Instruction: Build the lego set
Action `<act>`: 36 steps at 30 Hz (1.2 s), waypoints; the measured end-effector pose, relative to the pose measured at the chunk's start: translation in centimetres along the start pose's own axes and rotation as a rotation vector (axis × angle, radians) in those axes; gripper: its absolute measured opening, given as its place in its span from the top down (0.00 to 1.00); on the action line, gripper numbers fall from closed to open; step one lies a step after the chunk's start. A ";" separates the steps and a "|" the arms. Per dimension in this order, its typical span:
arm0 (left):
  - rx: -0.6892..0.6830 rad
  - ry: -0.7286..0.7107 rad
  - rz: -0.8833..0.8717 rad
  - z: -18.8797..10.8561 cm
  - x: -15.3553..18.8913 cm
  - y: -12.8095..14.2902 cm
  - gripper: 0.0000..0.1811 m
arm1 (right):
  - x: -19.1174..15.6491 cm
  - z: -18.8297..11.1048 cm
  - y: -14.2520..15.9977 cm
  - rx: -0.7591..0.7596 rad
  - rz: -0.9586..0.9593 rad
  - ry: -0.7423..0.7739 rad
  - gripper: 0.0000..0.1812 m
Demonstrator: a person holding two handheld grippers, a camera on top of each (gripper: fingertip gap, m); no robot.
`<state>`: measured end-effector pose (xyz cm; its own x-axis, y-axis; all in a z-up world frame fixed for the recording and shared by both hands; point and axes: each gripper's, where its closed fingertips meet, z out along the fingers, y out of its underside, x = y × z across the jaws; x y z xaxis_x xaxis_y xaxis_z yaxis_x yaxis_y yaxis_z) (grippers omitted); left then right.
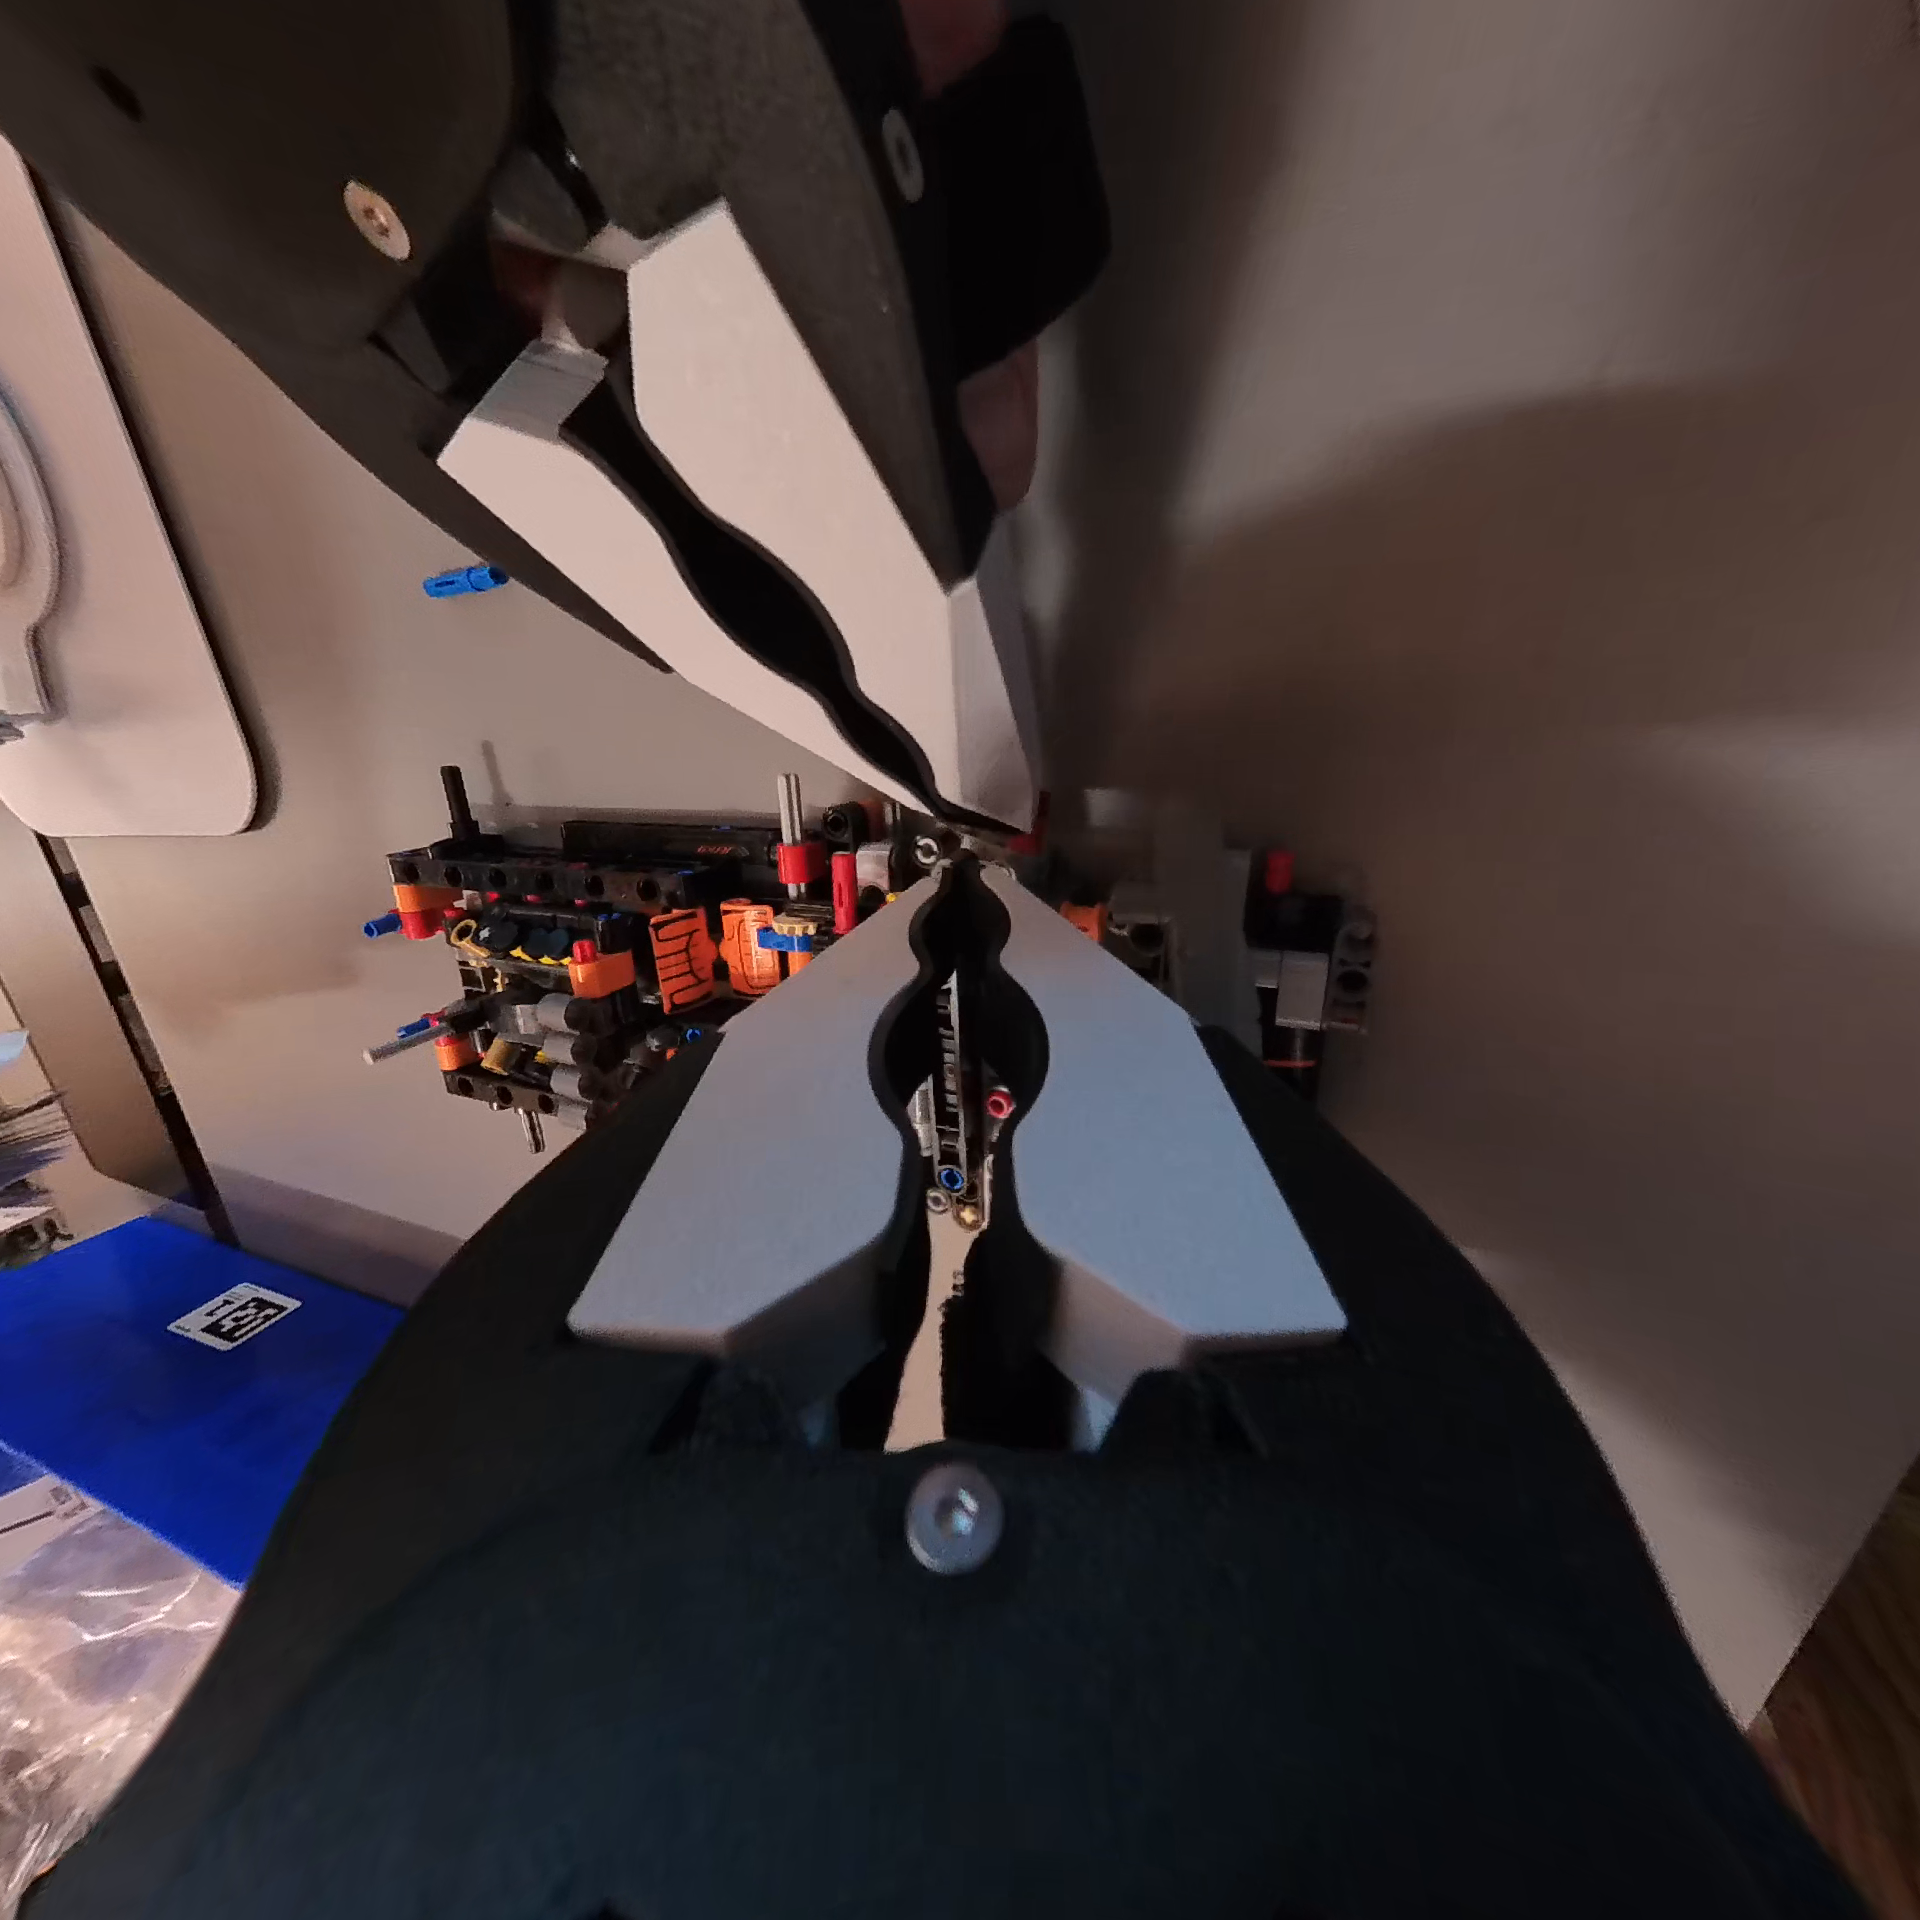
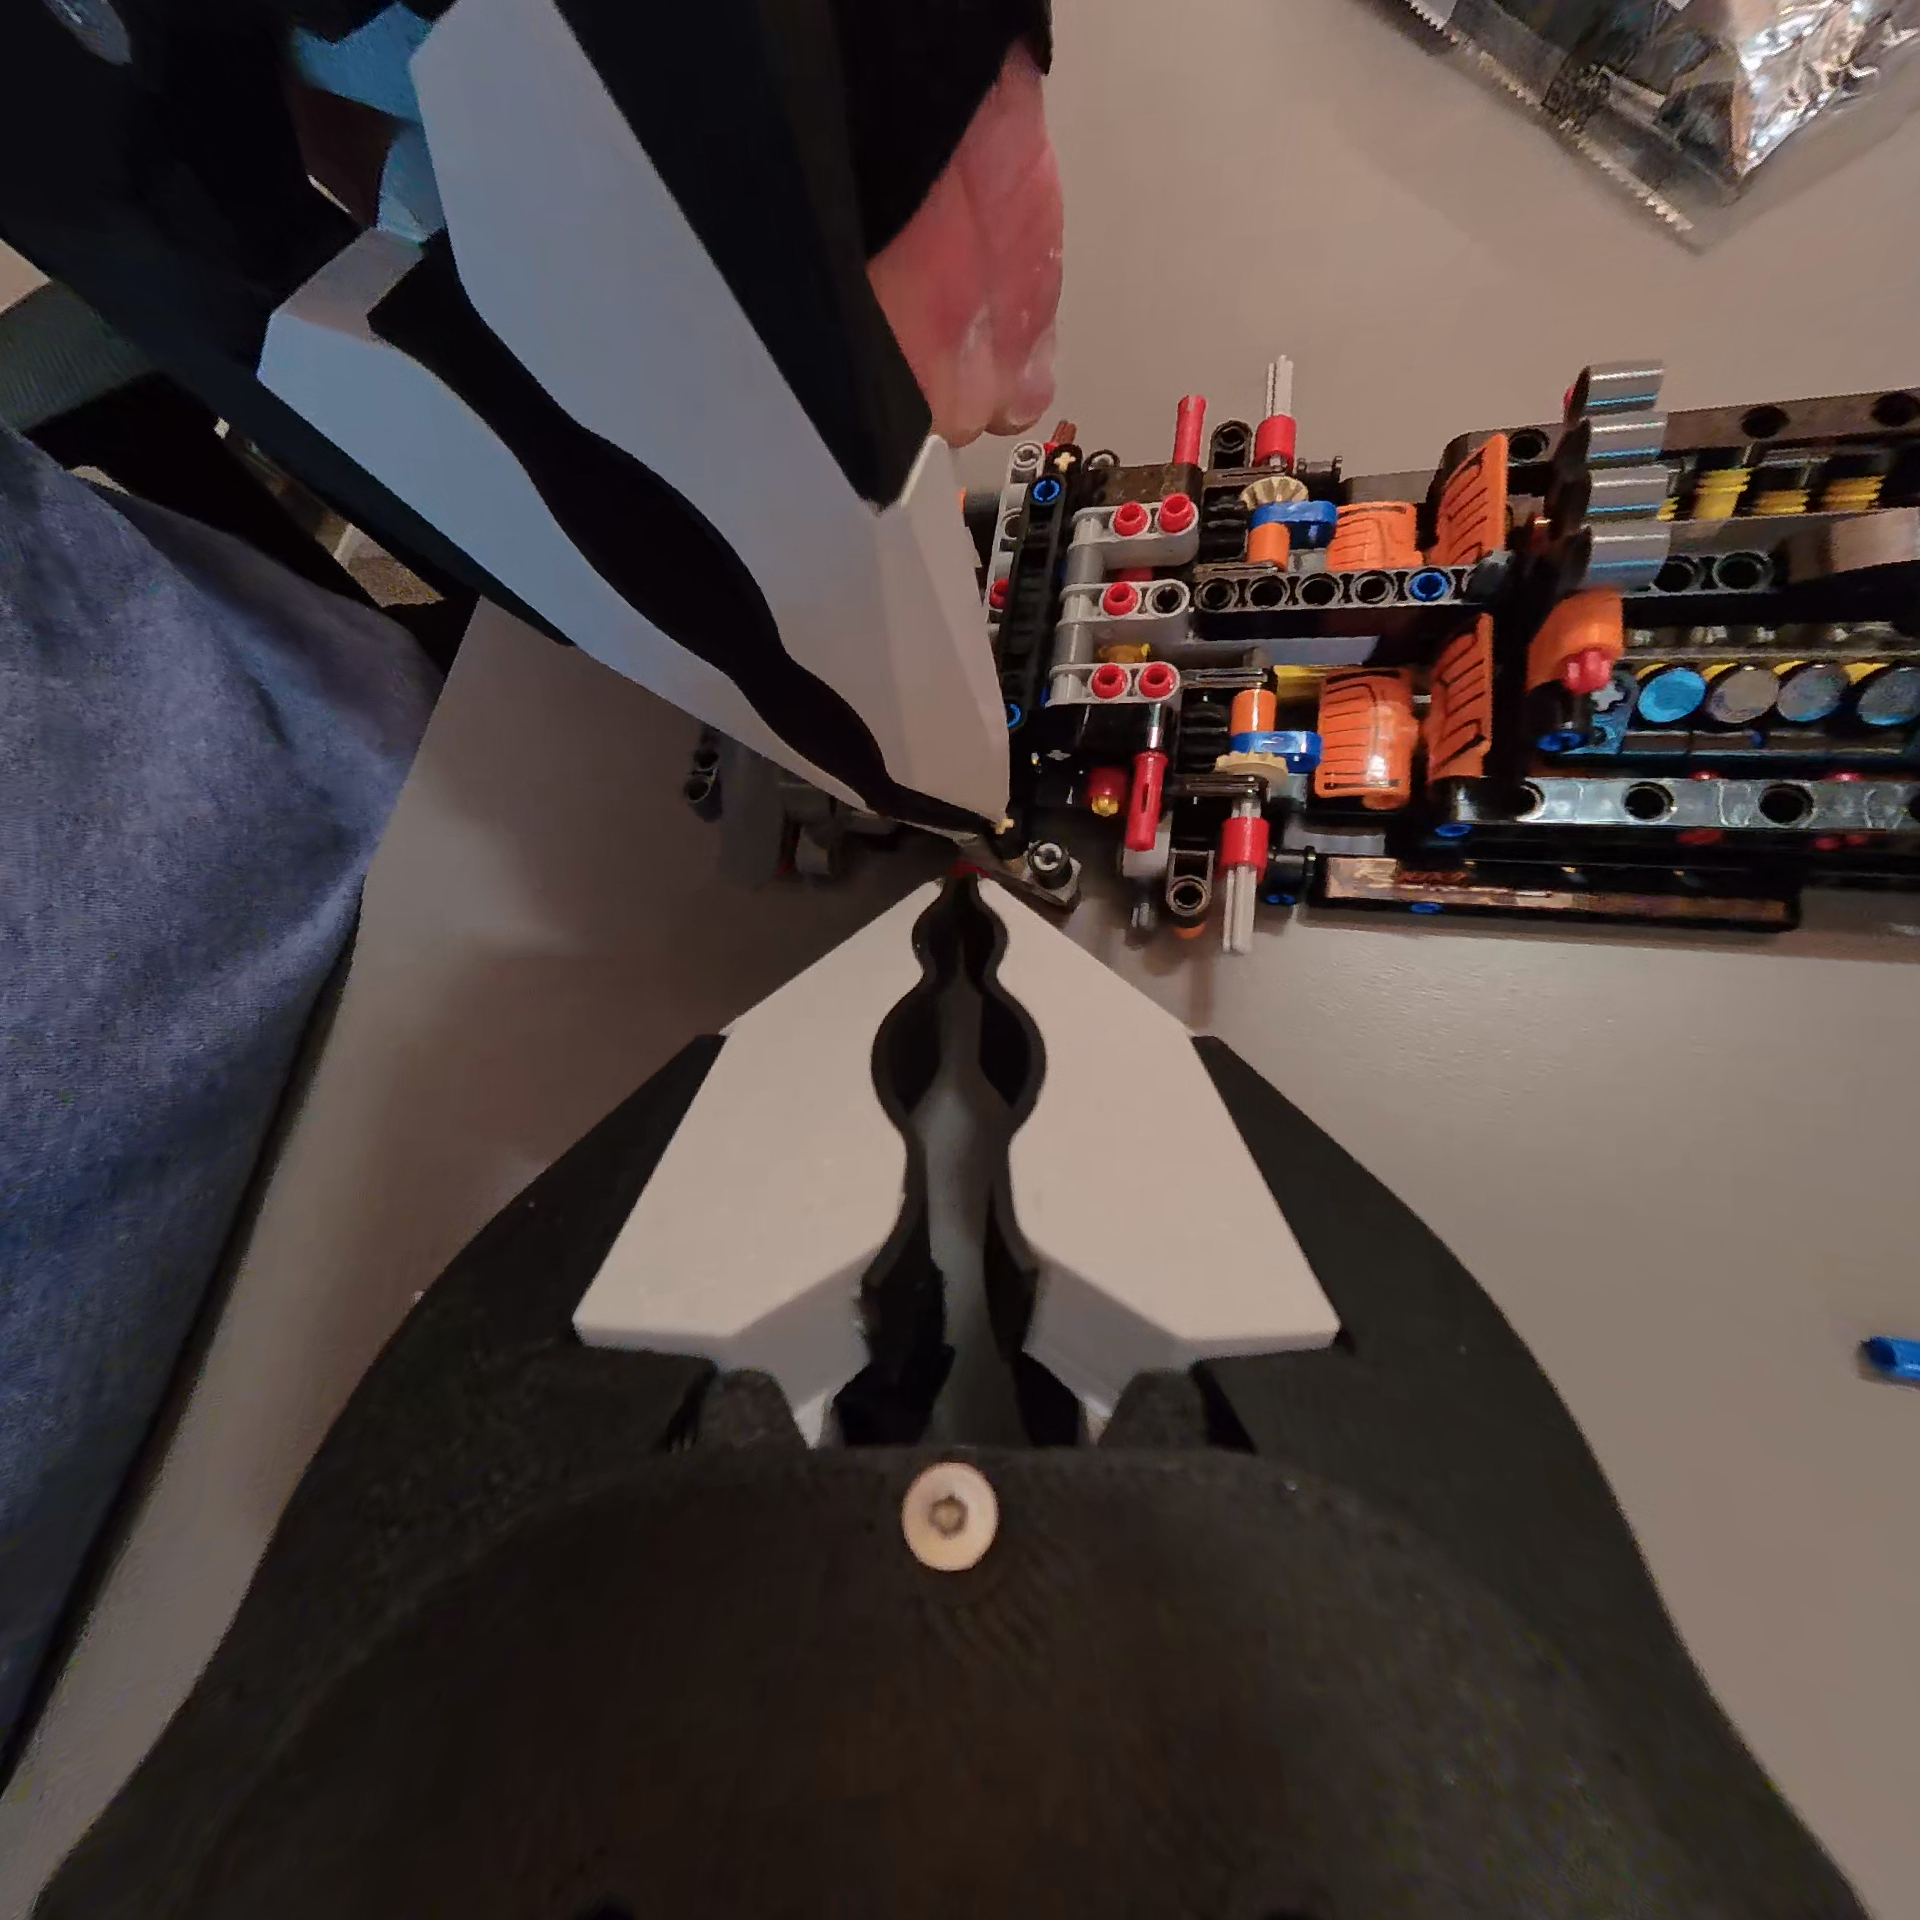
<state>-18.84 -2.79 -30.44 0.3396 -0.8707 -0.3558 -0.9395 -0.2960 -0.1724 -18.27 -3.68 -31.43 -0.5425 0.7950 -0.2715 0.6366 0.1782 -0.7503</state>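
Observation:
The lego build [image 1: 623, 956], black beams with orange, red and blue parts, lies on the pale table; it also shows in the right wrist view [image 2: 1403, 644]. My left gripper [image 1: 961, 864] is shut, tip at the build's near corner, seemingly pinching a small tan pin [image 2: 1004, 824]. My right gripper [image 2: 961, 883] is shut with a small red piece [image 2: 966, 869] at its tip. The two tips almost touch at the corner, beside a black connector [image 2: 1049, 868]. In the left wrist view the right gripper [image 1: 982, 821] comes down from the upper left. A black beam [image 1: 951, 1101] shows through my left fingers' gap.
A loose blue pin [image 1: 462, 582] lies on the table, also in the right wrist view [image 2: 1891, 1387]. A blue box [image 1: 156, 1382] and plastic bags [image 1: 83, 1683] sit at the left; another bag [image 2: 1662, 104] is far right. A person's blue clothing [image 2: 156, 935] borders the table.

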 end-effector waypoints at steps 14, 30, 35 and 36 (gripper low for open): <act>0.005 -0.006 0.010 0.0 0.0 -0.2 1.00 | 1.6 -0.8 0.1 0.012 -0.023 0.059 0.96; -0.009 -0.008 0.038 0.1 0.1 -0.5 1.00 | 1.7 0.3 0.7 -0.050 -0.151 0.108 0.97; -0.005 -0.004 0.035 0.0 0.3 -0.6 1.00 | 1.6 0.2 0.8 -0.052 -0.157 0.101 0.98; -0.001 -0.005 0.035 0.0 0.3 -0.6 1.00 | 1.5 0.2 0.9 -0.051 -0.157 0.096 0.98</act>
<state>-18.15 -2.87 -30.40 0.3072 -0.8782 -0.3665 -0.9507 -0.2662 -0.1590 -18.64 -2.47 -32.63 -0.5841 0.8063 -0.0927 0.5766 0.3319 -0.7466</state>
